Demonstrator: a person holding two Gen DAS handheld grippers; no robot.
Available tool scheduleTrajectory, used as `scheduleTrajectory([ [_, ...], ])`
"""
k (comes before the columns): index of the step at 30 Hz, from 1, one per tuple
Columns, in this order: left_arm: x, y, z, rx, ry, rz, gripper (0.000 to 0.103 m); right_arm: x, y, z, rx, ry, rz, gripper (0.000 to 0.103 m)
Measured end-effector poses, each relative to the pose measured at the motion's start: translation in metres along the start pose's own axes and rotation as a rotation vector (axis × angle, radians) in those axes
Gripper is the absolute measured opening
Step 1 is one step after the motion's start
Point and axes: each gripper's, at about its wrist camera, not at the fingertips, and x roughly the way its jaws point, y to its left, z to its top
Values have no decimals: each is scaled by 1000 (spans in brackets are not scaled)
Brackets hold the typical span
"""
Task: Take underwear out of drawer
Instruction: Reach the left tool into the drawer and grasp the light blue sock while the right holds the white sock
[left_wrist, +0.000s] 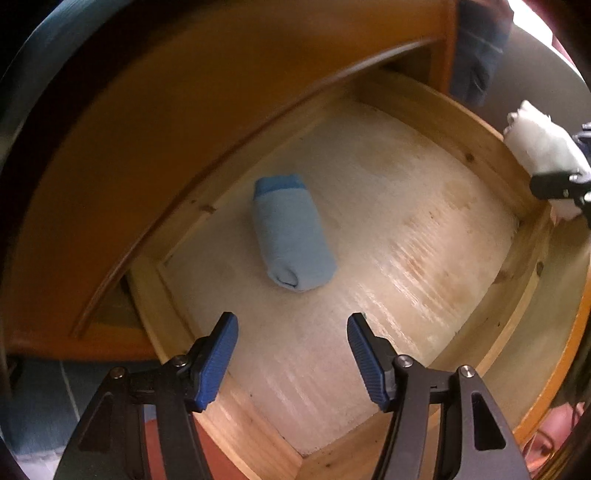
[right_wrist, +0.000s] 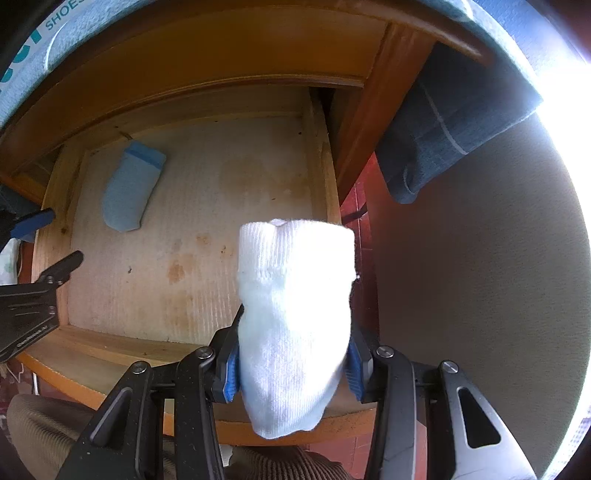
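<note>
Blue roll (left_wrist: 291, 236) on drawer (left_wrist: 480, 155) floor: soft, light; grip mid-body. Left gripper (left_wrist: 291, 328) jaws open, empty; right gripper (right_wrist: 291, 365) jaws clamp white roll (right_wrist: 295, 314).

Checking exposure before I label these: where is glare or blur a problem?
Right wrist view: window glare blows out the right edge and overexposes the white roll. Left wrist view: evenly lit, soft with slight blur; fisheye bends the drawer rim.
</note>
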Motion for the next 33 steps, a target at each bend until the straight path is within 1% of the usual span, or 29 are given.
scheduleTrajectory([
  [3, 6, -3, 7, 29, -1, -29, 63, 1, 0, 1, -3, 5, 7, 41],
  [8, 16, -10, 11, 90, -4, -15, 63, 4, -1, 1, 0, 8, 16, 41],
  [11, 24, -13, 15, 119, -16, -22, 63, 4, -1, 1, -2, 11, 18, 41],
  [18, 33, -23, 25, 218, -44, -2, 63, 7, -1, 2, 0, 21, 27, 41],
  [20, 36, -25, 26, 244, -50, 19, 63, 7, -1, 2, 0, 22, 29, 41],
  [24, 44, -29, 25, 285, -33, 33, 63, 7, 0, 1, -2, 24, 26, 41],
  [28, 54, -36, 23, 360, -19, 56, 63, 7, 0, 0, -1, 24, 26, 41],
  [31, 56, -33, 23, 361, -21, 43, 63, 7, -1, 0, 0, 26, 29, 41],
  [33, 58, -30, 27, 355, -39, 35, 63, 7, -1, 0, 0, 26, 30, 41],
])
